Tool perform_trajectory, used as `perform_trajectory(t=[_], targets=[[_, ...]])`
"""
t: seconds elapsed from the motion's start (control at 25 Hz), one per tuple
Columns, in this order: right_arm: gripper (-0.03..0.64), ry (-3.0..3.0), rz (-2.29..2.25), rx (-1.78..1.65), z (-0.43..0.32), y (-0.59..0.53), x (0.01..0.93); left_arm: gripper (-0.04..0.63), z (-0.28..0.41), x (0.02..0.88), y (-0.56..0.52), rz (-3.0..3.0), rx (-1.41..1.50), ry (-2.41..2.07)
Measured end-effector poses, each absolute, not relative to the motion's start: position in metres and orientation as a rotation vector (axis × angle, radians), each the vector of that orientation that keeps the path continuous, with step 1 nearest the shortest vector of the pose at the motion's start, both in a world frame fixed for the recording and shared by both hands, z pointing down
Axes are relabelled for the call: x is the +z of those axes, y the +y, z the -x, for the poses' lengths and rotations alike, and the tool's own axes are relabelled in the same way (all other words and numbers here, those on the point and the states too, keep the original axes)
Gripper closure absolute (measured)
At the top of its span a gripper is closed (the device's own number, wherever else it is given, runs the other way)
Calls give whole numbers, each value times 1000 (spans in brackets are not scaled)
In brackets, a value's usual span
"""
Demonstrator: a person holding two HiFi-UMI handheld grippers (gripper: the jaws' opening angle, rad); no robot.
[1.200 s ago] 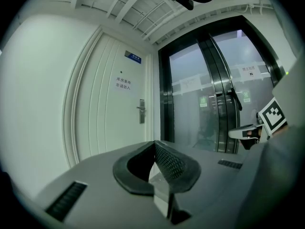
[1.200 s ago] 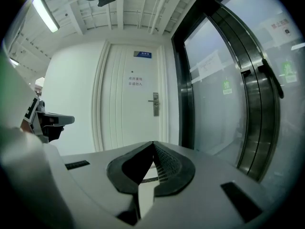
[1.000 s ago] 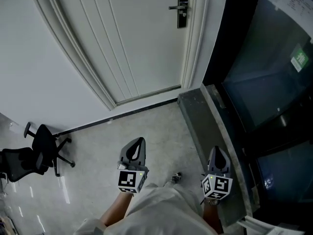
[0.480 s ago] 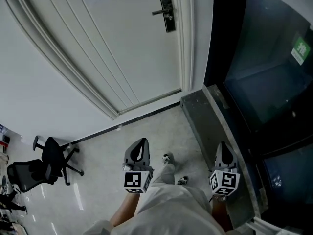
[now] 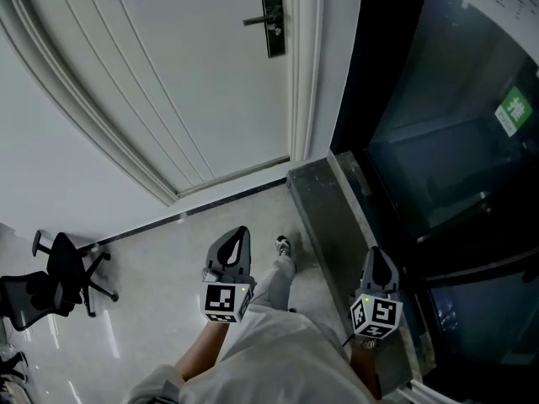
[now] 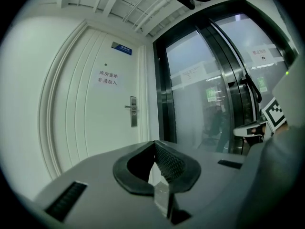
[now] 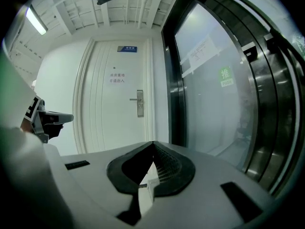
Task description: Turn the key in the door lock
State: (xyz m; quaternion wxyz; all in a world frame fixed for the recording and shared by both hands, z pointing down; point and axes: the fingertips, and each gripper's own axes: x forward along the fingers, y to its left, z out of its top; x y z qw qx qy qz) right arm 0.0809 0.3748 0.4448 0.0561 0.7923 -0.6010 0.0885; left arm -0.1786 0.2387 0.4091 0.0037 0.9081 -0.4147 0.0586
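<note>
- The left gripper [image 5: 241, 236] hung low over the floor [image 5: 160, 259], its jaws pressed together on nothing.
- The door lock [image 5: 272, 34] sat at the right edge of the door [image 5: 194, 82], well apart from both grippers (no key could be made out from there).
- The right gripper [image 5: 376, 255] was likewise closed and empty.
- The step looked like the approach. It would go best by closing in squarely, raising one gripper to the lock and parting its jaws only near the key.
- Counted: one office chair [image 5: 57, 272], two grippers, one door, one lock.
</note>
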Motion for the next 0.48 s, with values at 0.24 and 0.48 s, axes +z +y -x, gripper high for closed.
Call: perform_trajectory(t=[0.24,0.48], targets=[[614,-1756,-2423,270,-120,336,457,589,130,417,185,-2867,156,-1246],[614,-1804,-2359,274,-153,251,457,589,94,422,107,-2815,140,-1279]])
